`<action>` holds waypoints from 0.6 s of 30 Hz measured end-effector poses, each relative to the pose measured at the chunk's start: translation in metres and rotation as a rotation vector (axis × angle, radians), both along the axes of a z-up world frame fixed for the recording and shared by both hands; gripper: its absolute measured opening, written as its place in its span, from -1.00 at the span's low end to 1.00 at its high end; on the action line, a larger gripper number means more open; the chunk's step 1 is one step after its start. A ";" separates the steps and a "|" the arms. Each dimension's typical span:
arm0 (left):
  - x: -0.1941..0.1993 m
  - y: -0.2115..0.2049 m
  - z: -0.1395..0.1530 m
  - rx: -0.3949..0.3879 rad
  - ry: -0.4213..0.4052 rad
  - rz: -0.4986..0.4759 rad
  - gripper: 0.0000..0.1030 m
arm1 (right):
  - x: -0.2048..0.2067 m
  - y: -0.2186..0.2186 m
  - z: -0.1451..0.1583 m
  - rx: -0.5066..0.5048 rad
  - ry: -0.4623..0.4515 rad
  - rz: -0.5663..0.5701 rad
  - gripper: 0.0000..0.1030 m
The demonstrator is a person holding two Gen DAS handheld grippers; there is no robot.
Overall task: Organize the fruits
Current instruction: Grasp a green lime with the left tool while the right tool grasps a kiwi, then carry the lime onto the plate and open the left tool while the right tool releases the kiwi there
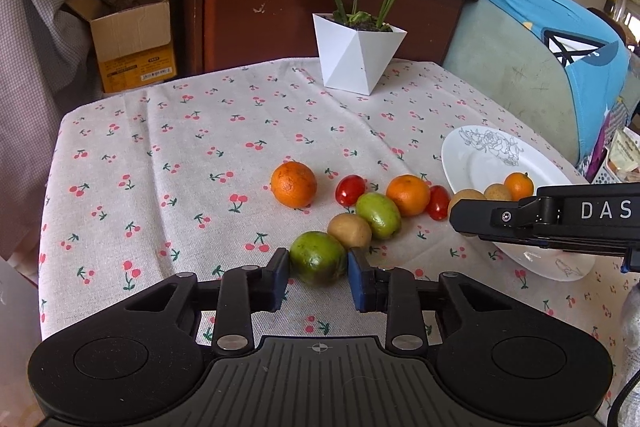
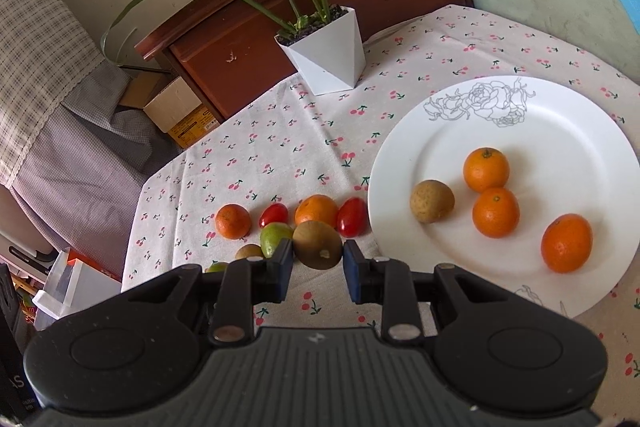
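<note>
The left gripper (image 1: 319, 273) pinches a green fruit (image 1: 317, 263) at the tablecloth's (image 1: 160, 147) near edge; the right gripper (image 2: 317, 269) clamps a brown fruit (image 2: 318, 244) beside the white plate's (image 2: 560, 115) left rim. The plate, toward the right edge, holds three oranges (image 2: 486, 169) and one brown fruit. Loose on the cloth lie two oranges (image 1: 293, 184), two red tomatoes (image 1: 350, 189), one more green fruit (image 1: 378, 215) and one brown fruit (image 1: 349, 230). One white potted plant (image 1: 356, 57) stands at the far edge.
</note>
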State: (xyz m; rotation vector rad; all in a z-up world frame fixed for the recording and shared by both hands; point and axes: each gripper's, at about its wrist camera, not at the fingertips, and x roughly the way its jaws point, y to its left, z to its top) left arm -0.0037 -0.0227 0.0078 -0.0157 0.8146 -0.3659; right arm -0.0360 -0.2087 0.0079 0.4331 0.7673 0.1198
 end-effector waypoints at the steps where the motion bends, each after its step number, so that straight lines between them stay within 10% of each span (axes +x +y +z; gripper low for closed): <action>1: -0.001 0.000 0.000 -0.001 -0.001 0.001 -0.45 | 0.000 0.000 0.000 0.001 0.001 0.001 -0.47; 18: 0.001 -0.003 0.035 -0.152 -0.022 0.007 -0.45 | -0.005 -0.025 0.030 0.021 -0.088 -0.034 -0.47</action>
